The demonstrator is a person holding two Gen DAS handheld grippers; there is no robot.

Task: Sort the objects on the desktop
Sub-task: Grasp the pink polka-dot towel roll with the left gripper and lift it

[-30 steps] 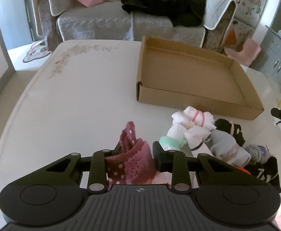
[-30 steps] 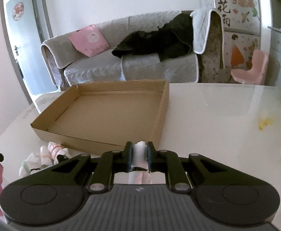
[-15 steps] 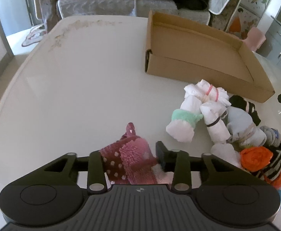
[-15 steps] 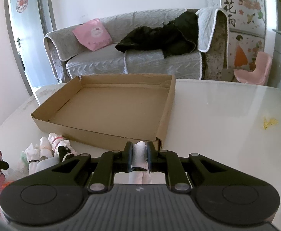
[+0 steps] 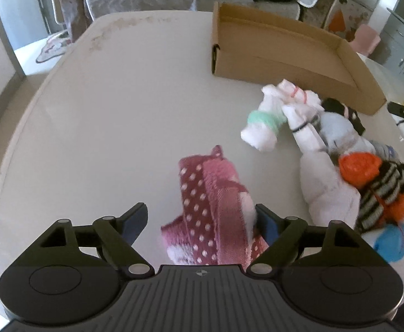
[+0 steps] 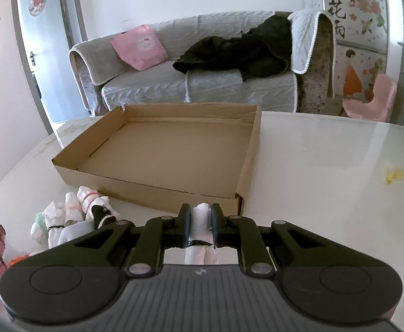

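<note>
Left wrist view: left gripper (image 5: 200, 215) released, jaws just opening wide; pink polka-dot fuzzy sock bundle (image 5: 213, 210) lies between them on the glossy white desk (image 5: 119, 105). Pile of rolled socks (image 5: 326, 152) beside it, near the shallow brown cardboard box (image 5: 293, 66).

Right wrist view: right gripper (image 6: 200, 228) clenched on a white rolled sock (image 6: 200, 218) before the box. Grey sofa (image 6: 174, 77) behind.

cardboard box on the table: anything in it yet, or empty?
Empty: the cardboard box shows only bare floor in the right wrist view; rolled socks lie outside on the table.

white roll (image 6: 200, 221) mostly hidden by right gripper (image 6: 200, 225)
</note>
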